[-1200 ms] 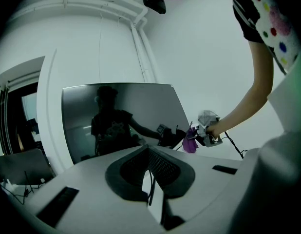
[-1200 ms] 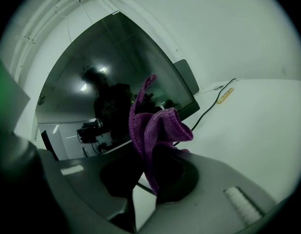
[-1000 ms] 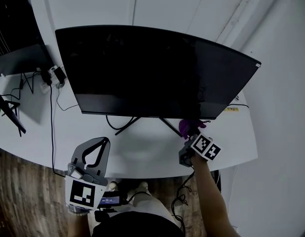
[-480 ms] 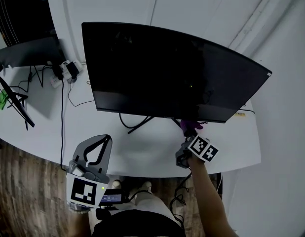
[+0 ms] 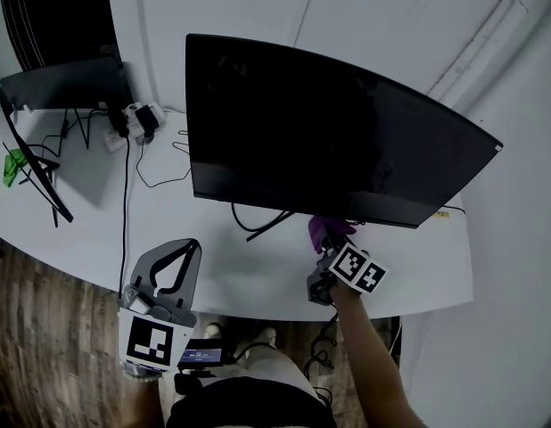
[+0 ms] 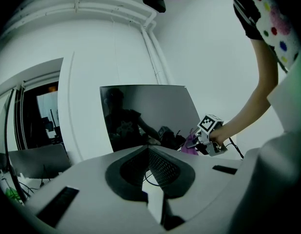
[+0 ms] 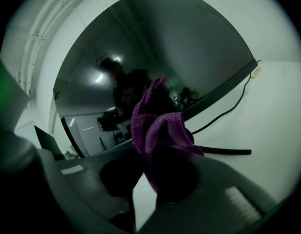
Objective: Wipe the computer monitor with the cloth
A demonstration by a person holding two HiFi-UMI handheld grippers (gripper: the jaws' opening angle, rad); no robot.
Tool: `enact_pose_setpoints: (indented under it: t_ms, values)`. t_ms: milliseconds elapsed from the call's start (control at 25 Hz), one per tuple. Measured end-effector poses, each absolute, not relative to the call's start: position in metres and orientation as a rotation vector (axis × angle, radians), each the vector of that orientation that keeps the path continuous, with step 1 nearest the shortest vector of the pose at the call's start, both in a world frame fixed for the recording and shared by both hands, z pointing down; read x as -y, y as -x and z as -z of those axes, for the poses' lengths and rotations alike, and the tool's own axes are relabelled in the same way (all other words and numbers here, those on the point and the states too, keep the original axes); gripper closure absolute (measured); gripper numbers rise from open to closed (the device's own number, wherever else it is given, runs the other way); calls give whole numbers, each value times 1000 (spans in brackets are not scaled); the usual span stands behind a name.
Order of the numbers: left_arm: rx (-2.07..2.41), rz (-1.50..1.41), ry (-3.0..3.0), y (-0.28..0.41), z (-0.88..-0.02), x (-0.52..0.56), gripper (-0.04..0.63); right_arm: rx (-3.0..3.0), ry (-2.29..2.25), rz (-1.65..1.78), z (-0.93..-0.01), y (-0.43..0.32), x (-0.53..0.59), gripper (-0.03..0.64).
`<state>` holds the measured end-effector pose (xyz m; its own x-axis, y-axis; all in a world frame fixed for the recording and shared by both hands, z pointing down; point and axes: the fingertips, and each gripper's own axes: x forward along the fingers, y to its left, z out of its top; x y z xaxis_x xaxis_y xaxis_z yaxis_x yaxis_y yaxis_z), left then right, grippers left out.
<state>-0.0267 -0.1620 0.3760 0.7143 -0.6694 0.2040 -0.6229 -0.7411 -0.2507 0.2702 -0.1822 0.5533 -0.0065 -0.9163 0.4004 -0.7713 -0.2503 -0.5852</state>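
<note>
Right gripper (image 5: 326, 244) clamping fuzzy purple cloth (image 7: 158, 130) below glossy curved black monitor (image 5: 329, 141), left gripper (image 6: 147, 150) jaws pressed together, empty

Cloth (image 7: 160, 130) showing purple. Monitor (image 5: 329, 141) showing black. Desk (image 5: 249, 279) showing white. Marker cube (image 5: 357, 269) showing black-and-white squares. Floor (image 5: 44, 346) showing brown woodgrain.

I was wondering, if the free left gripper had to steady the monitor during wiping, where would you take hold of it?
Probably the monitor's left edge near its lower corner, coming in from the left. The panel is thin there and stands upright, and the right gripper holds the purple cloth at the bottom edge. The left gripper, shut now, must open first.
</note>
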Motion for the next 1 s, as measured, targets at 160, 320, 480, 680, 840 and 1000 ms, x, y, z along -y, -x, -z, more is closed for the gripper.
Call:
enact_pose_setpoints:
  t_ms: [160, 320, 480, 680, 840, 1000]
  values:
    - [-1069, 419, 2748, 41, -376, 166, 591, -1836, 2039, 1117, -552, -246, 191, 558]
    - [-1084, 419, 2740, 54, -376, 168, 591, -1885, 2018, 1131, -553, -222, 199, 558]
    - [-1100, 429, 2731, 67, -375, 171, 591, -1941, 1988, 1145, -552, -198, 208, 558]
    - [-1124, 426, 2727, 81, -376, 175, 591, -2013, 1957, 1160, -551, -168, 219, 558]
    - [-1143, 423, 2722, 93, -376, 178, 591, -2077, 1940, 1169, -552, -144, 227, 558]
    - [-1167, 423, 2719, 104, -378, 181, 591, -2159, 1922, 1170, -552, -119, 237, 558]
